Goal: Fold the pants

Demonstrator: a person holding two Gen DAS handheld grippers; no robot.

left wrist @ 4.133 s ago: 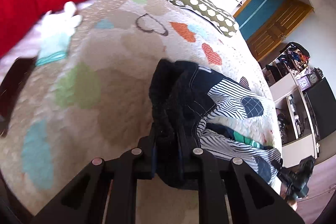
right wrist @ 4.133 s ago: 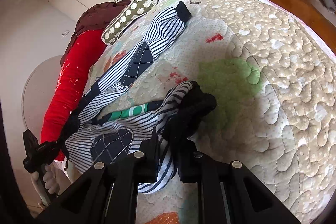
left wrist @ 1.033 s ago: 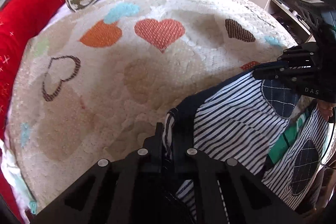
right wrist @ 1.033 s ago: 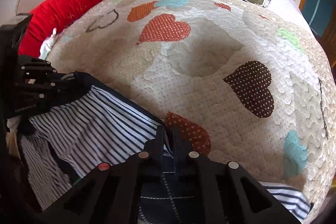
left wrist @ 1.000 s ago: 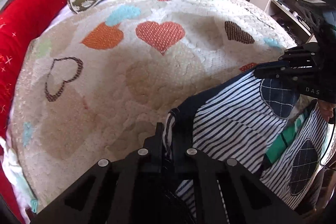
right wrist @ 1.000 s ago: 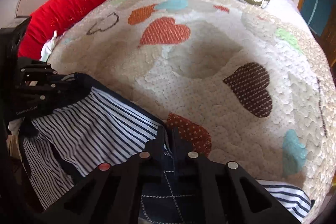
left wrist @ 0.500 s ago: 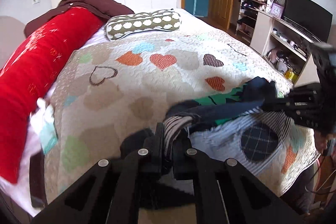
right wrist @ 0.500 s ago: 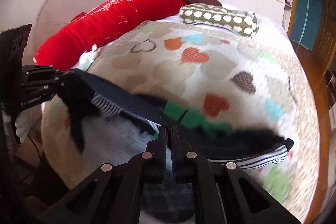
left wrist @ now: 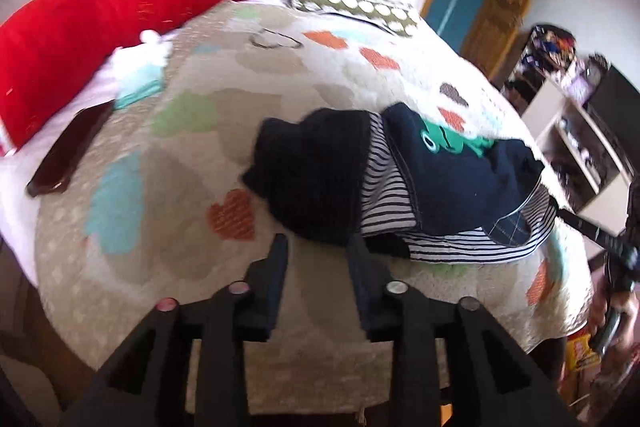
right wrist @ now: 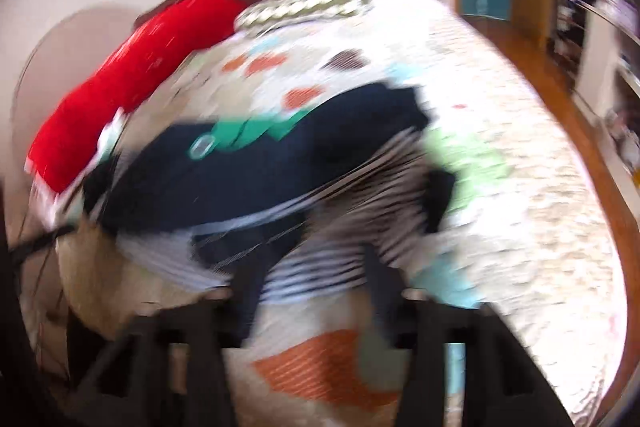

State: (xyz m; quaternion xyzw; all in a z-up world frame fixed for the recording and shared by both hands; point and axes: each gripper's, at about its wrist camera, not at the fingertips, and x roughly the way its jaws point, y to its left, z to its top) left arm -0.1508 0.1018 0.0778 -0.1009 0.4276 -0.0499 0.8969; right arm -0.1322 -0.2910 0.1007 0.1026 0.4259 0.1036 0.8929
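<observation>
Now pants point(left wrist: 404, 183) lie bunched on bed point(left wrist: 168, 227); left claw point(left wrist: 316, 247) and right claw point(right wrist: 312, 267) both spread apart, empty.

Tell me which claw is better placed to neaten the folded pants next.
Probably left. The left claw is open, nearly touching the striped pants. The right claw is open too, but its view is motion-blurred.

The pants point(left wrist: 404, 183) are soft matt cloth, partly striped knit and partly dark ribbed fabric, the quilt point(left wrist: 192, 227) is a rough puckered textile, the fingers point(left wrist: 276, 275) are matt black plastic, and the floor point(right wrist: 560, 87) is glossy wood.
</observation>
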